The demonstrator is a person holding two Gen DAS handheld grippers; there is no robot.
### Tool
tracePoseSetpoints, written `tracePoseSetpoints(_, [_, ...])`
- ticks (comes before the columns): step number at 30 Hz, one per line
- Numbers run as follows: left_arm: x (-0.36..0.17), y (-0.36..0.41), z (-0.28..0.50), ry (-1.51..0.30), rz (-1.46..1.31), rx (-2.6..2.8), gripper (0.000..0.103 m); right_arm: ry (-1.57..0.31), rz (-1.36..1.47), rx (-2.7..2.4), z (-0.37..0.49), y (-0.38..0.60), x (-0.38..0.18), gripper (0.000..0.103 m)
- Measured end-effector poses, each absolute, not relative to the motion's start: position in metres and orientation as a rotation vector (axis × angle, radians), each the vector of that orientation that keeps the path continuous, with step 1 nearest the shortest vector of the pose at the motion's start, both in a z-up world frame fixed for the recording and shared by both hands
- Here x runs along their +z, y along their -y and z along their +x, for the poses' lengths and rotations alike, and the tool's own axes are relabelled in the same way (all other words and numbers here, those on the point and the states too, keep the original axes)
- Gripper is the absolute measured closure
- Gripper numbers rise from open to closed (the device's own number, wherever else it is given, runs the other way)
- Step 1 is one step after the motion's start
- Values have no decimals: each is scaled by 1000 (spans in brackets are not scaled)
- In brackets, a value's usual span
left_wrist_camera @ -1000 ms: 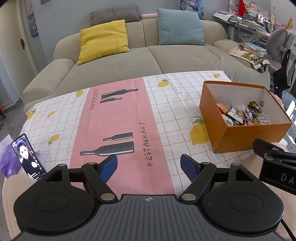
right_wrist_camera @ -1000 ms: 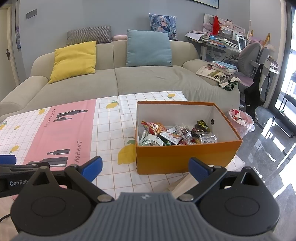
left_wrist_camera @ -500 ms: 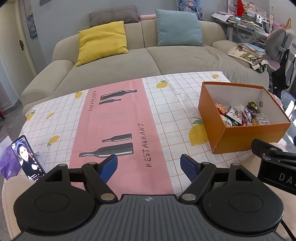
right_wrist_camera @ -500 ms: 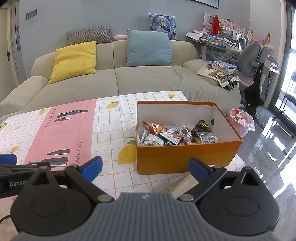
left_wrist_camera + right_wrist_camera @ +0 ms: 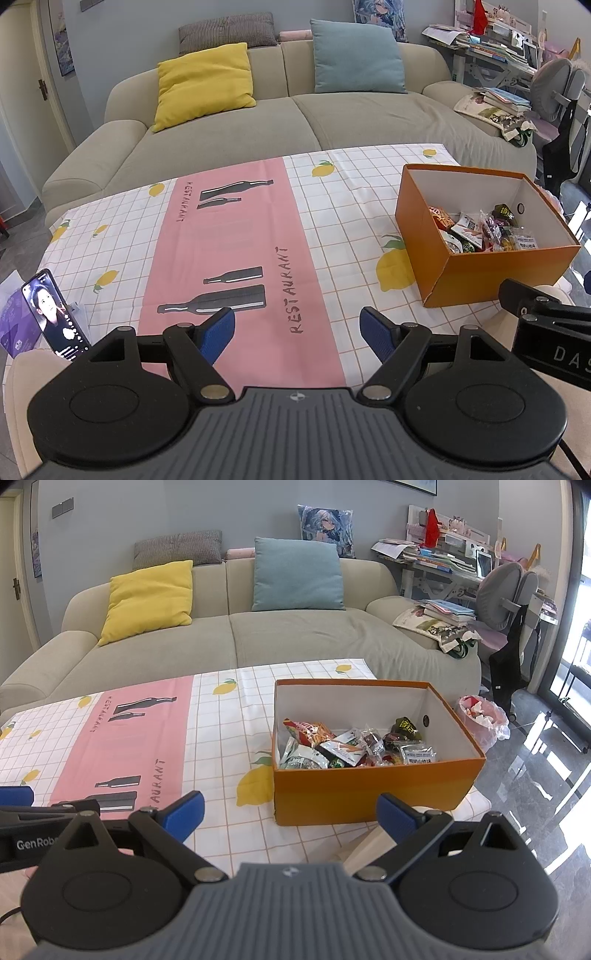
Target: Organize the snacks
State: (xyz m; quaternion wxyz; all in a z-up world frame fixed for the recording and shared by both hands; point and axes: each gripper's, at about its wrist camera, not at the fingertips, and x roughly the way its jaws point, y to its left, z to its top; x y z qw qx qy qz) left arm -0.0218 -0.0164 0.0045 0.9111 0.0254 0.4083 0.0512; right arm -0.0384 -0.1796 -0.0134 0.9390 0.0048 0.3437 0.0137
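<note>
An orange cardboard box [image 5: 373, 794] stands at the right end of the table and holds several snack packets [image 5: 354, 747]. It also shows in the left wrist view [image 5: 495, 273], with the packets [image 5: 480, 230] inside. My left gripper [image 5: 297, 328] is open and empty above the pink strip of the tablecloth, left of the box. My right gripper [image 5: 291, 814] is open and empty, just in front of the box's near wall.
A checked tablecloth with lemons and a pink strip [image 5: 236, 236] covers the table. A phone [image 5: 55, 314] stands propped at the table's left edge. A beige sofa [image 5: 258, 635] with cushions lies behind. A pink-bagged bin [image 5: 484, 716] sits on the floor at the right.
The left gripper has drawn back and up a little, so the table looks slightly farther away. The right gripper has not moved. Both stay open.
</note>
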Motion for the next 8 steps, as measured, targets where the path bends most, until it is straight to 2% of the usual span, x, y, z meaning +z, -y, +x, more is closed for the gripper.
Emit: tracePoseSetpoints(8, [6,18,-22,-838,50,103,13,-703,10,29,-38,179,-15,6])
